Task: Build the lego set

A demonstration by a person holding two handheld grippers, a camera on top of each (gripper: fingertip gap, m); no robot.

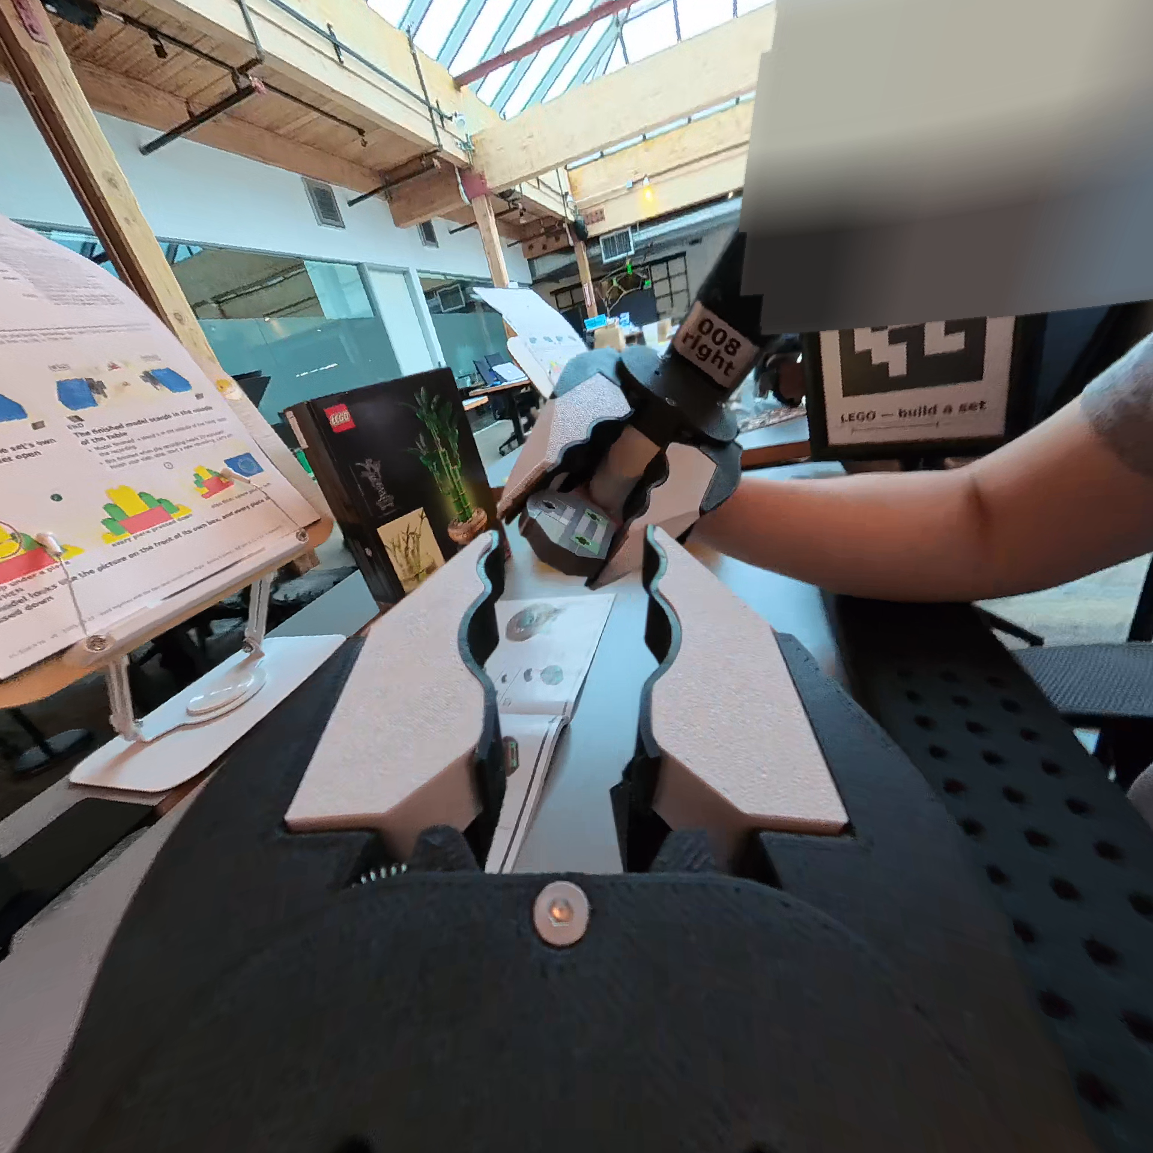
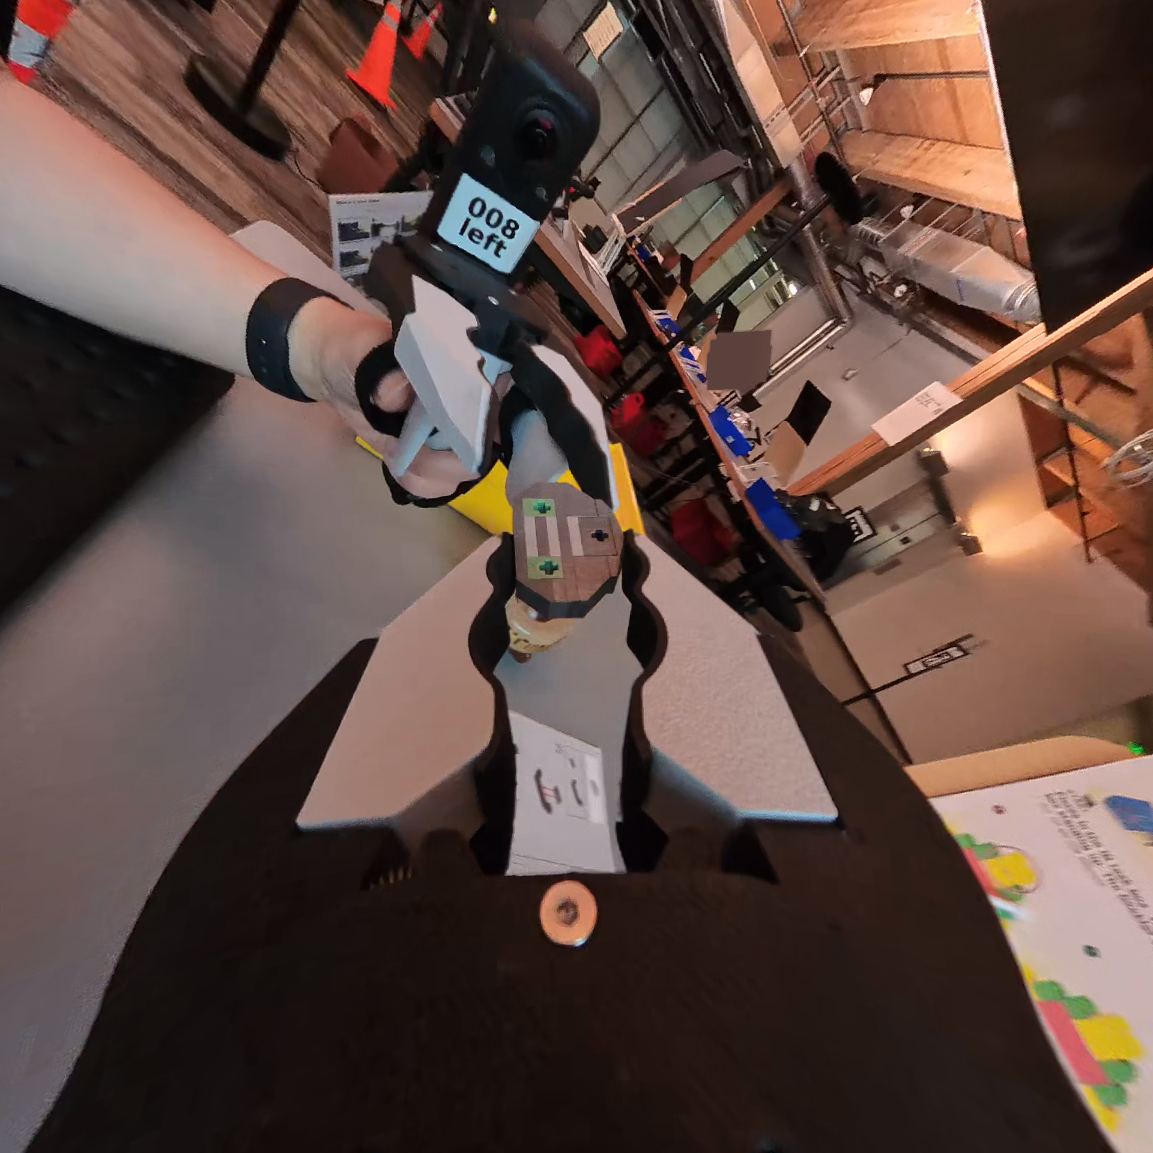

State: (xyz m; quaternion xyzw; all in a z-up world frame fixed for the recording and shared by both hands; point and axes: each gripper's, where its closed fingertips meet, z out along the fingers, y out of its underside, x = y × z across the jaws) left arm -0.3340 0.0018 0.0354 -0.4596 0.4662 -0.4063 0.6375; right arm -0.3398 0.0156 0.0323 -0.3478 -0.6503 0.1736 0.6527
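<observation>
Rough, grainy matt plastic on the left tool (image 1: 571,543) fingers (image 1: 405,686), black printed body behind, one shiny metal screw (image 1: 560,913). Smooth glossy plastic on the brown brick assembly (image 2: 564,552). Glossy cardboard set box (image 1: 399,486). Matt paper booklet (image 1: 549,649) on smooth grey tabletop (image 1: 599,780).

Left gripper (image 1: 571,561): matte black body, pale pinkish-tan finger faces edged in black.
Right gripper (image 2: 564,561): black body, light grey-tan finger faces, wavy black inner edges.
Octagonal brick-built lego pot (image 2: 566,549): dark brown top, black rim band, two pale stripes, two lime-green squares with darker green crosses, tan underside.
Tall cardboard lego set box (image 1: 399,483): black, red square logo, green bamboo picture, cream panel.
Open instruction booklet (image 1: 549,649): white pages, small grey-green drawings.
Propped instruction sheet (image 1: 118,449): white, with blue, yellow, green and red brick pictures.
Tabletop (image 2: 187,593): plain light grey.
Wristband (image 2: 274,340): black.
Flat yellow piece (image 2: 483,499): bright yellow.
</observation>
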